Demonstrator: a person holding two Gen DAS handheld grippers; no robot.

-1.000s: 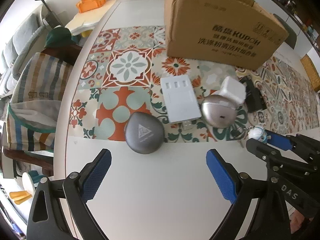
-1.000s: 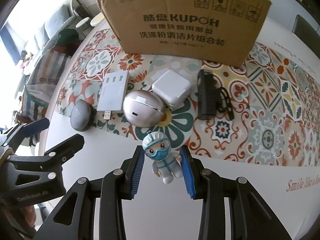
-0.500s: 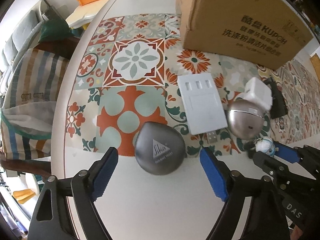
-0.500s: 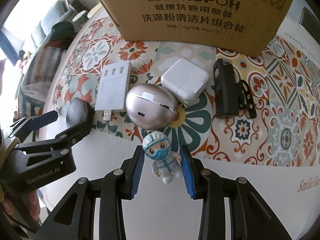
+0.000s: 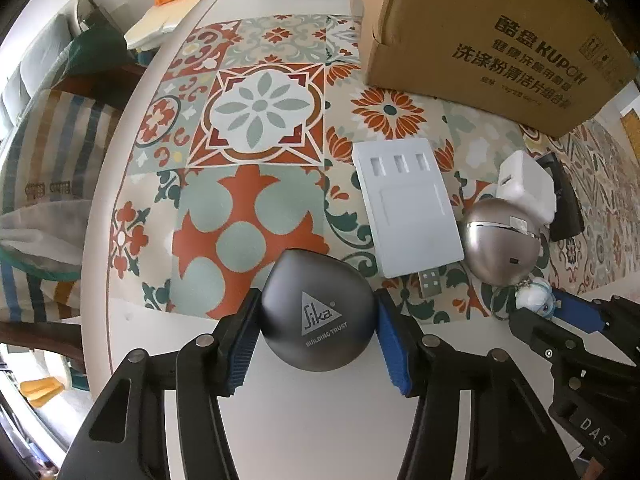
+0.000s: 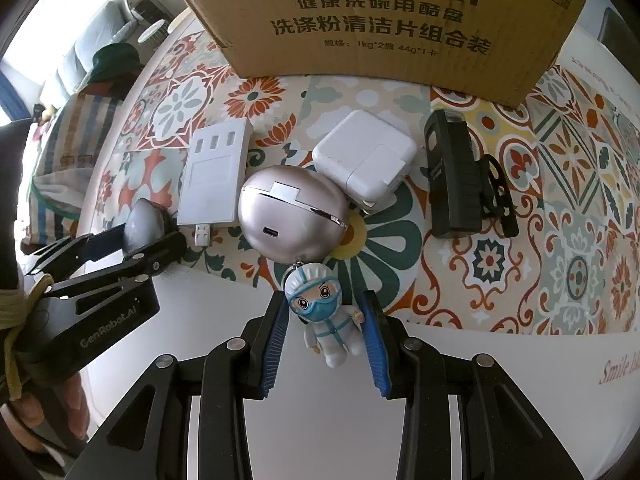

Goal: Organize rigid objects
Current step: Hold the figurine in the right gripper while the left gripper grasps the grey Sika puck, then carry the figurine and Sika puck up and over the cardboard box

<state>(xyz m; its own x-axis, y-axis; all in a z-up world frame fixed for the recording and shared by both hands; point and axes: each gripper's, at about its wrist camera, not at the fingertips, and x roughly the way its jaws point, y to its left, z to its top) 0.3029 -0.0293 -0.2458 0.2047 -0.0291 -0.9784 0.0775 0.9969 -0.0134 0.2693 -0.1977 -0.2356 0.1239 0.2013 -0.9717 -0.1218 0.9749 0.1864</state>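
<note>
L gripper (image 5: 318,344) jaws clamped on grey case (image 5: 318,312), R gripper (image 6: 326,340) jaws gripping figurine (image 6: 326,320)

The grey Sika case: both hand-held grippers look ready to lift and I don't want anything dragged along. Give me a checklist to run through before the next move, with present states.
1. Left hand-held gripper pads on both sides of the Sika case: ok.
2. Case apart from the white hub: ok, a gap shows.
3. Right hand-held gripper closed on the figurine: ok.
4. Figurine free of the silver case: not ok, a ring joins them.
5. Silver case apart from the white charger: cannot tell, they overlap.
6. Box top open for dropping items in: cannot tell.
</note>
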